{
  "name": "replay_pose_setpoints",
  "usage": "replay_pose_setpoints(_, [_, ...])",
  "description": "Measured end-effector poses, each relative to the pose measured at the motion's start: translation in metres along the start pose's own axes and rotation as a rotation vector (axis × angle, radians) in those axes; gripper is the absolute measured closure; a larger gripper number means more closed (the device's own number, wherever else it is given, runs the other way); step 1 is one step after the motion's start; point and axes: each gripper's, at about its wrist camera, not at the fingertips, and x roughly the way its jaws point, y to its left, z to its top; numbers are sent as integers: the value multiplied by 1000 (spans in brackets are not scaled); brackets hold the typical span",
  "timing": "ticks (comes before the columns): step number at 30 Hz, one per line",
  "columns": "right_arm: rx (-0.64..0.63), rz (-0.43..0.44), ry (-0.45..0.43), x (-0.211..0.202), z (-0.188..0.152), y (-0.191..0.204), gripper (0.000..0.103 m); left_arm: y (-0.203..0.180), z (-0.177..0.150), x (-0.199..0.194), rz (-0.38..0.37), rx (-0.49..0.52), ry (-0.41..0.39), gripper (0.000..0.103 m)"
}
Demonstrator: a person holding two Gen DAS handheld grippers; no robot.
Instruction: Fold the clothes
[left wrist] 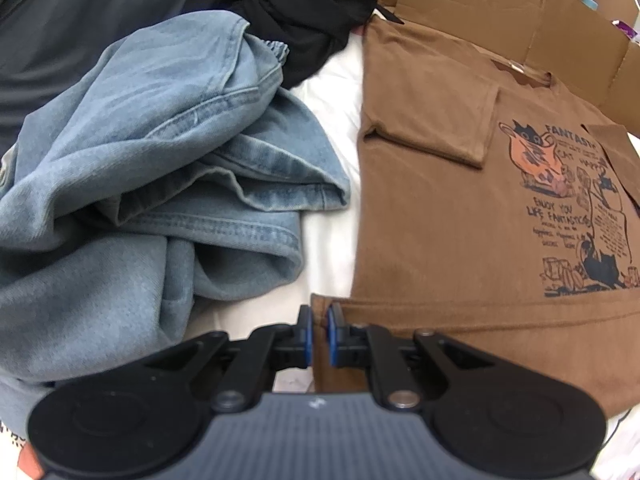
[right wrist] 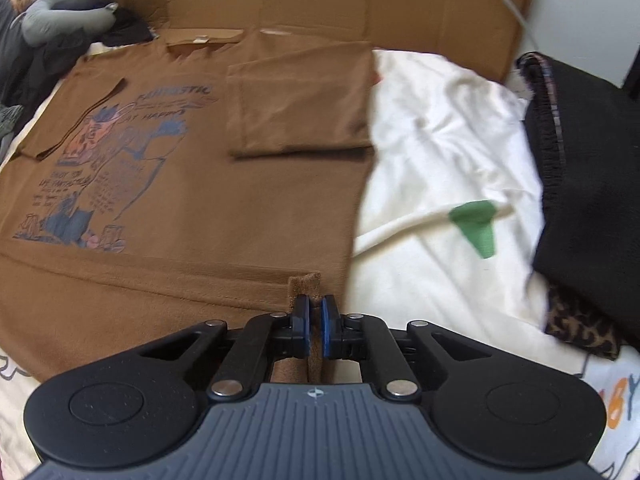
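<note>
White bedding [right wrist: 432, 128]: one brown T-shirt [right wrist: 224, 208], two tongs pinching.

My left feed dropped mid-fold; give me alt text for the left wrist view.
The left gripper pinches the bottom hem corner of a brown printed cotton T-shirt lying flat, sleeves folded in. Crumpled light-blue denim jeans lie to its left on white bedding.

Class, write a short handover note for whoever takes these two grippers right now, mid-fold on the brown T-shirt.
Left gripper: shut on the brown T-shirt at its bottom-left hem corner.
Right gripper: shut on the bottom-right hem corner.
Shirt lies print-up on the white sheet, collar toward the cardboard.
Done: both sleeves folded inward.
Left: probably carry the hem up toward the collar, then fold the jeans pile.
</note>
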Motion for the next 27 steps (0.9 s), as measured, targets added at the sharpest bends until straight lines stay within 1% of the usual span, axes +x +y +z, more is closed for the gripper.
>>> replay_pose_setpoints(2, [27, -35, 1, -1, 1, -9, 100, 0, 0, 0, 3, -1, 2, 95])
replay_pose_setpoints(4, [126, -58, 9, 1, 2, -30, 101, 0, 1, 1, 3, -3, 3, 95])
replay_pose_setpoints(6, [209, -19, 1, -2, 3, -46, 101, 0, 2, 1, 2, -1, 4, 95])
replay_pose_setpoints(8, [233, 52, -15, -7, 4, -51, 99, 0, 2, 1, 1, -1, 6, 95])
replay_pose_setpoints(12, [191, 114, -14, -10, 7, -41, 98, 1, 2, 2, -2, -14, 8, 95])
replay_pose_setpoints(15, [179, 137, -2, -5, 7, -33, 98, 1, 1, 1, -2, -14, 8, 95])
replay_pose_setpoints(23, [184, 153, 15, 5, 6, -25, 98, 6, 1, 0, -15, -2, 11, 95])
replay_pose_setpoints(27, [191, 152, -6, -2, 5, -26, 98, 6, 1, 1, -15, 5, 11, 95])
